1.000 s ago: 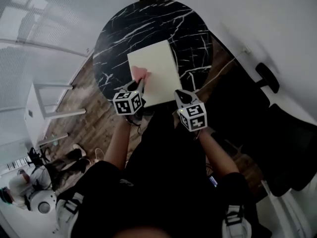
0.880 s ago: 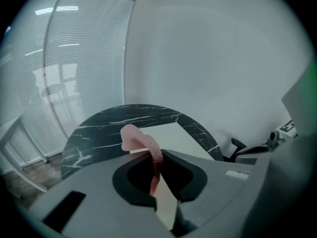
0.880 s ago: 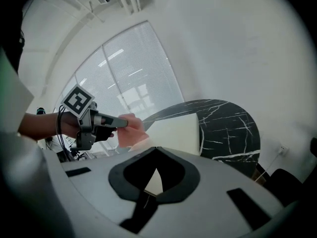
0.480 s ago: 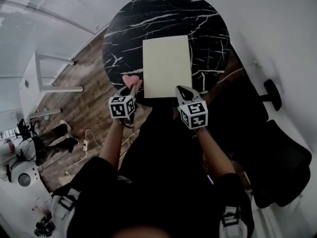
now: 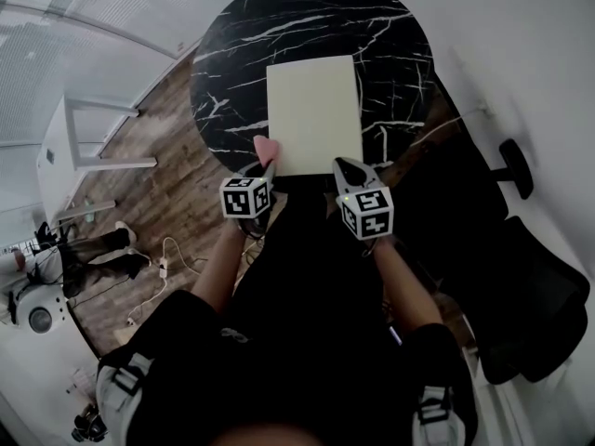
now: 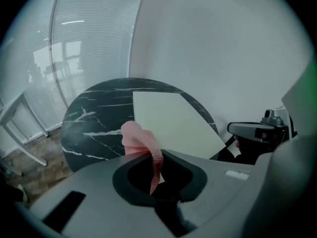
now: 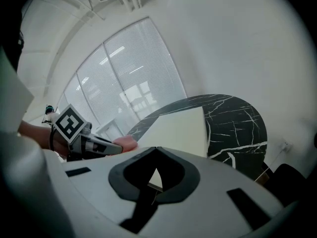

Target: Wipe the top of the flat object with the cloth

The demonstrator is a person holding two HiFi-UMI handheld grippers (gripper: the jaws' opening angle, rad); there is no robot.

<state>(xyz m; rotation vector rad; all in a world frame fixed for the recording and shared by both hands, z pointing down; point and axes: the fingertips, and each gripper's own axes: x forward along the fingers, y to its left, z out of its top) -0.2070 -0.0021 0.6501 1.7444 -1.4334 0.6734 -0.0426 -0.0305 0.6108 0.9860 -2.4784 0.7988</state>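
A pale cream flat board (image 5: 314, 111) lies on the round black marble table (image 5: 232, 72). My left gripper (image 5: 268, 163) is shut on a pink cloth (image 5: 265, 147), which bunches out past the jaw tips (image 6: 136, 138) just off the board's near left corner. My right gripper (image 5: 346, 167) hovers at the board's near right corner, jaws together with nothing between them (image 7: 154, 150). In the right gripper view the board (image 7: 181, 128) runs ahead and the left gripper (image 7: 99, 144) with the cloth (image 7: 125, 143) shows at left.
A white wall runs close behind the table. A white table frame (image 5: 88, 151) stands on the wood floor at left, with cables (image 5: 177, 254) near it. A black office chair (image 5: 535, 295) sits at right. A person's legs (image 5: 102, 249) show far left.
My left gripper with the cloth has shifted right, toward the board's near left corner. The right gripper has stayed at the near right corner. The head view has moved slightly.
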